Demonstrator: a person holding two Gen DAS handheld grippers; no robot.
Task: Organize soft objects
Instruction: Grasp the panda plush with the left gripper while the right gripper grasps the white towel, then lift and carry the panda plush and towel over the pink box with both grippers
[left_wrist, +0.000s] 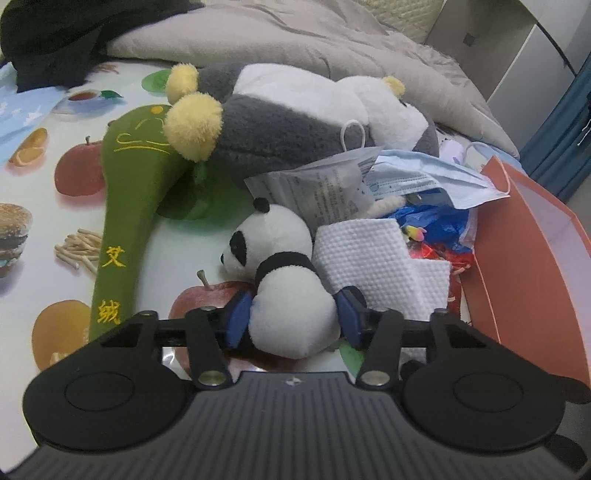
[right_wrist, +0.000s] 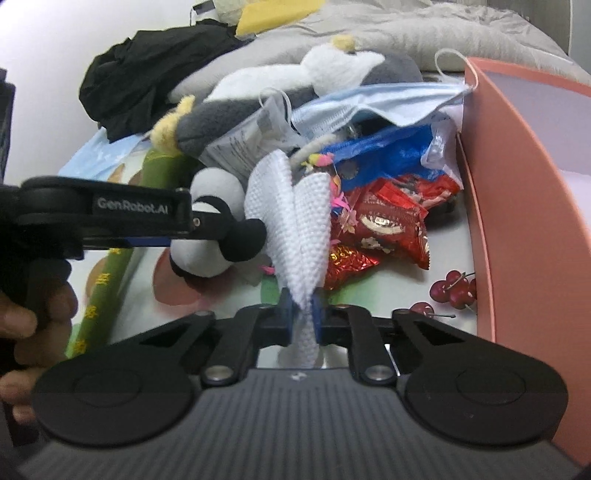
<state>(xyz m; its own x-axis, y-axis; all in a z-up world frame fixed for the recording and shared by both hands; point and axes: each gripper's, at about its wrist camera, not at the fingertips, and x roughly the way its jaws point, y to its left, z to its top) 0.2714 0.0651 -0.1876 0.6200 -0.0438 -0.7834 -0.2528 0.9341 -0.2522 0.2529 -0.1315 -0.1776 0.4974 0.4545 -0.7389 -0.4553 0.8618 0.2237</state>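
Note:
A small panda plush (left_wrist: 284, 280) lies on the fruit-print sheet. My left gripper (left_wrist: 293, 319) has its blue pads on either side of the panda's rump and grips it. The panda also shows in the right wrist view (right_wrist: 207, 229), with the left gripper reaching in from the left. My right gripper (right_wrist: 303, 317) is shut on the lower edge of a folded white textured cloth (right_wrist: 295, 229), which stands up beside the panda. The cloth shows in the left wrist view (left_wrist: 380, 262) just right of the panda.
A big grey-white plush with yellow feet (left_wrist: 280, 114), a green embroidered pillow (left_wrist: 125, 206), face masks (left_wrist: 424, 177), a blue bag and red snack packets (right_wrist: 388, 221) crowd the bed. A pink box (left_wrist: 535, 266) stands at right. Grey duvet and black clothing (left_wrist: 55, 37) lie behind.

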